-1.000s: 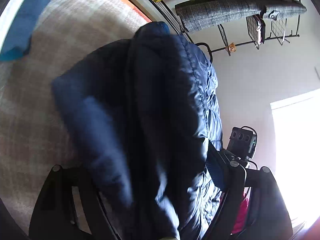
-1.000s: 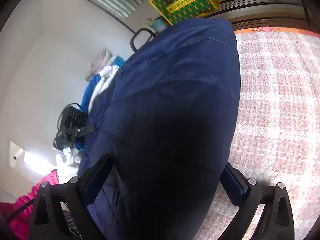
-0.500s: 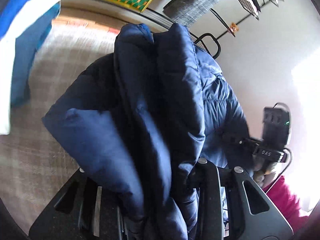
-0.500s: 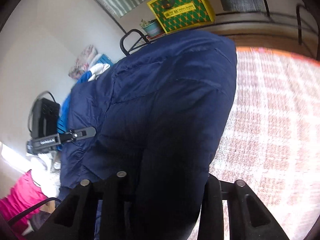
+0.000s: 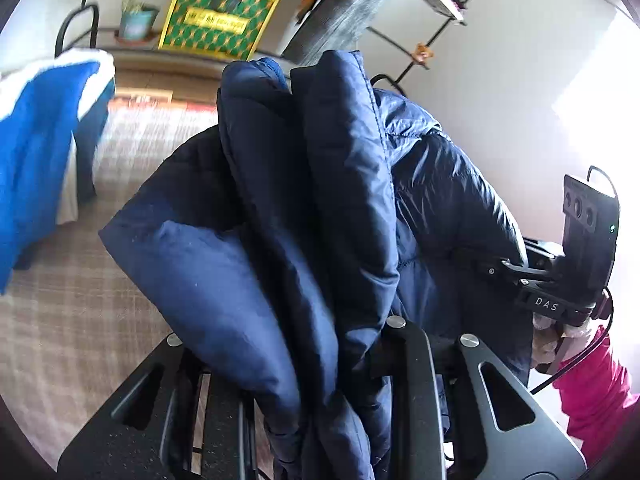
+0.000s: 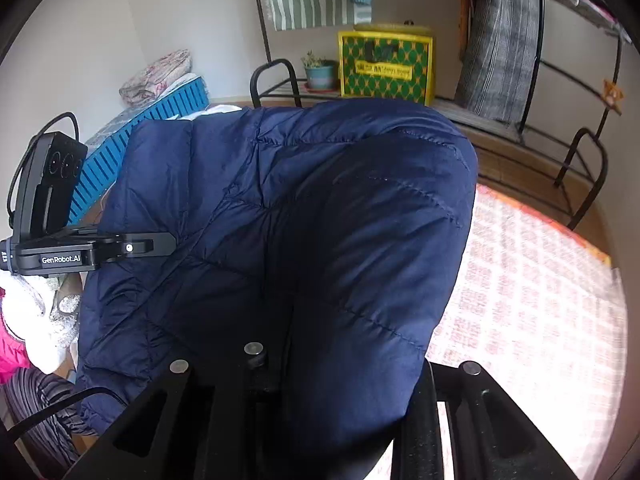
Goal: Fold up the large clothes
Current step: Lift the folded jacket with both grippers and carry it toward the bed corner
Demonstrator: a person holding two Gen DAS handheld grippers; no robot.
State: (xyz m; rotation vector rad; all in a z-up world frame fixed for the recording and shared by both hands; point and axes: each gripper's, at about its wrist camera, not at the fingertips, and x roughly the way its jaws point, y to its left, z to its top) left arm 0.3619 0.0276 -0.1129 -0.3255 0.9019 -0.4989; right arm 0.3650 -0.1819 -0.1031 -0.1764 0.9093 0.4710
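My left claw (image 5: 320, 360) and right claw (image 6: 340, 364) are both closing on the jacket (image 6: 300, 220) — puffy, slippery, light; I'd pinch thick bunched edges, since single layers slide.

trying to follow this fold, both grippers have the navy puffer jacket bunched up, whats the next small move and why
Probably draw the two grippers apart to spread the navy puffer jacket. It is bunched in thick folds between the left gripper jaws and between the right gripper jaws, both closing on it, so it likely needs flattening over the checked blanket before folding.
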